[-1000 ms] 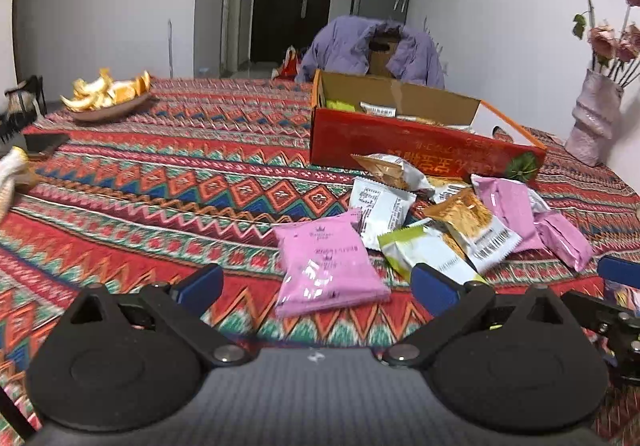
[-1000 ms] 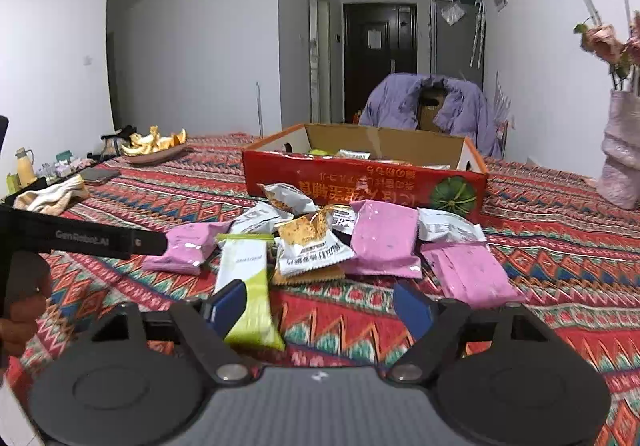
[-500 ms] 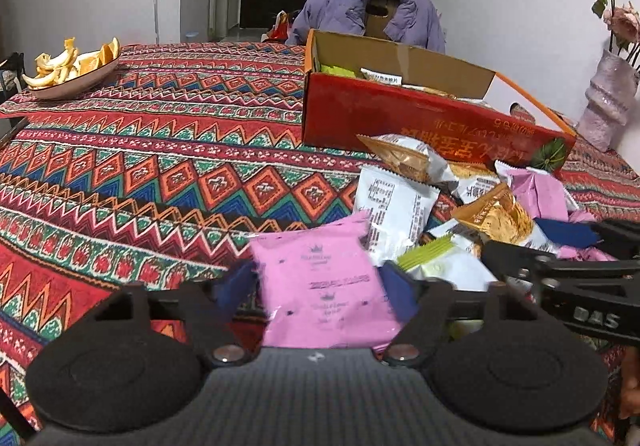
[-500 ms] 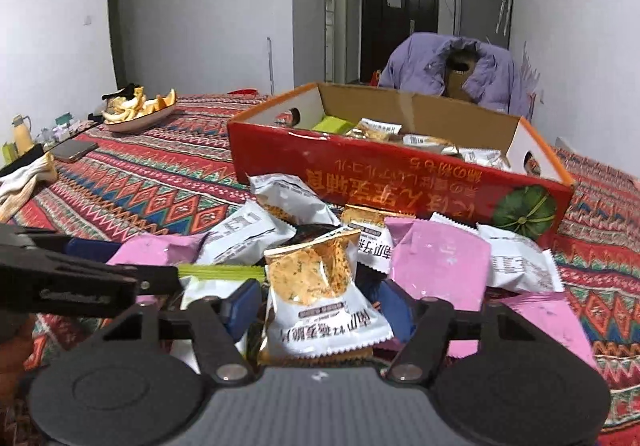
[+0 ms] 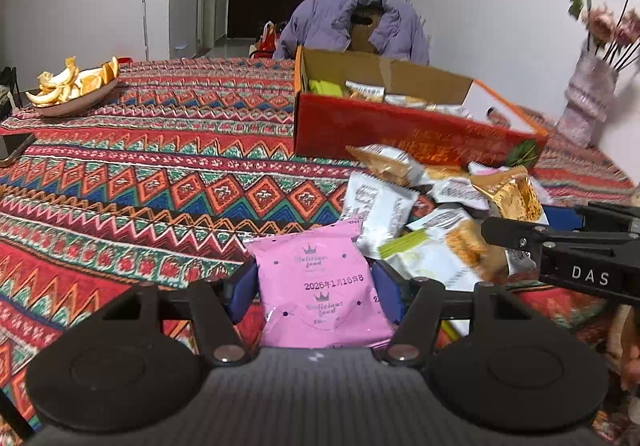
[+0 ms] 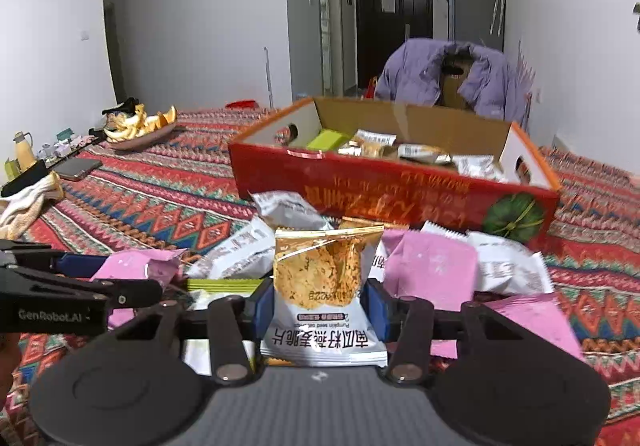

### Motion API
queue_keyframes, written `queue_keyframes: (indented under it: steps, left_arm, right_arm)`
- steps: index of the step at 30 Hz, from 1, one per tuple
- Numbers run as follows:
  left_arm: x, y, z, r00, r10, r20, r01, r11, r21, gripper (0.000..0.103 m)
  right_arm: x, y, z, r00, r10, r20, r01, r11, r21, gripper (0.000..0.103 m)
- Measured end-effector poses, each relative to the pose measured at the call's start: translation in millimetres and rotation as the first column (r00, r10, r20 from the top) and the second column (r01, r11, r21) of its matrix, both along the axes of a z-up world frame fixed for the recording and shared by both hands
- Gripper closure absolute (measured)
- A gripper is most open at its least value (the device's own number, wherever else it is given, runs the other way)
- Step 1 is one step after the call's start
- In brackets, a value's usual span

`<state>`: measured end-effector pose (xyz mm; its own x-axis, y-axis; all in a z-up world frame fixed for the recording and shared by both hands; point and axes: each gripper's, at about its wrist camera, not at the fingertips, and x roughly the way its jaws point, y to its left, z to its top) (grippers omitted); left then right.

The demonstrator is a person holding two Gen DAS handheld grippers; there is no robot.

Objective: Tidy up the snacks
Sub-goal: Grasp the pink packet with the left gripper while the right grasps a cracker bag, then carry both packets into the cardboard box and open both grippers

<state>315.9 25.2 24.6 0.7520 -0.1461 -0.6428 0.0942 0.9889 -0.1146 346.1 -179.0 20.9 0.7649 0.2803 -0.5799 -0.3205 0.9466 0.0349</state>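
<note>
My left gripper (image 5: 315, 288) has a pink snack packet (image 5: 316, 310) between its blue pads; the jaws are still closing and the pads press on its sides. My right gripper (image 6: 319, 306) is likewise closing on a white and gold pumpkin-seed cracker packet (image 6: 320, 270), with its pads against both edges. Each gripper also appears in the other view, the right gripper (image 5: 520, 221) and the left gripper (image 6: 120, 274). Behind them stands the open red cardboard box (image 6: 400, 185) with several packets inside. More pink, white and green packets (image 6: 436, 266) lie in a heap before the box.
A patterned tablecloth (image 5: 160, 185) covers the table. A plate of orange peels (image 5: 72, 89) sits at the far left and a vase with flowers (image 5: 584, 97) at the far right. A phone (image 6: 78, 167) and a cloth (image 6: 28, 201) lie at the left edge. A purple jacket (image 5: 352, 21) hangs behind the box.
Both grippers moved forward into the heap and narrowed from wide open. The left one closed on the pink packet, the right one on the cracker packet.
</note>
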Motion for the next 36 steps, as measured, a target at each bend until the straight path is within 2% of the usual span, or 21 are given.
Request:
queue_keyframes:
  steps: [5, 10, 14, 21, 29, 36]
  left_arm:
    - [-37.6, 4.4, 27.1, 0.998, -0.033, 0.050, 0.035, 0.999, -0.033, 0.040]
    - [-79.4, 2.7, 49.0, 0.993, -0.050, 0.110, 0.051, 0.999, -0.014, 0.040]
    - [-109.4, -1.0, 61.4, 0.989, -0.048, 0.142, 0.055, 0.997, -0.052, 0.040]
    - [-144.7, -9.2, 83.9, 0.979, -0.063, 0.195, 0.075, 0.996, -0.055, 0.040]
    - [-133.1, -17.1, 113.8, 0.968, -0.107, 0.226, 0.124, 0.990, -0.062, 0.040]
    - [-68.5, -26.5, 153.8, 0.958, -0.183, 0.222, 0.205, 0.975, -0.080, 0.040]
  right_arm:
    - [-41.4, -12.9, 22.0, 1.000, 0.011, 0.029, -0.011, 1.000, -0.007, 0.056]
    - [-86.5, -31.3, 42.4, 0.997, -0.015, 0.079, 0.017, 1.000, -0.022, 0.056]
    - [-121.1, -42.6, 57.2, 0.992, -0.026, 0.126, 0.029, 0.999, -0.015, 0.056]
    - [-160.7, -52.2, 74.2, 0.982, 0.023, 0.186, -0.013, 0.998, -0.056, 0.056]
    - [-160.6, -68.3, 99.6, 0.968, 0.054, 0.244, -0.037, 0.996, -0.077, 0.056]
    - [-103.6, -92.7, 139.4, 0.970, 0.082, 0.231, -0.077, 0.997, -0.028, 0.055]
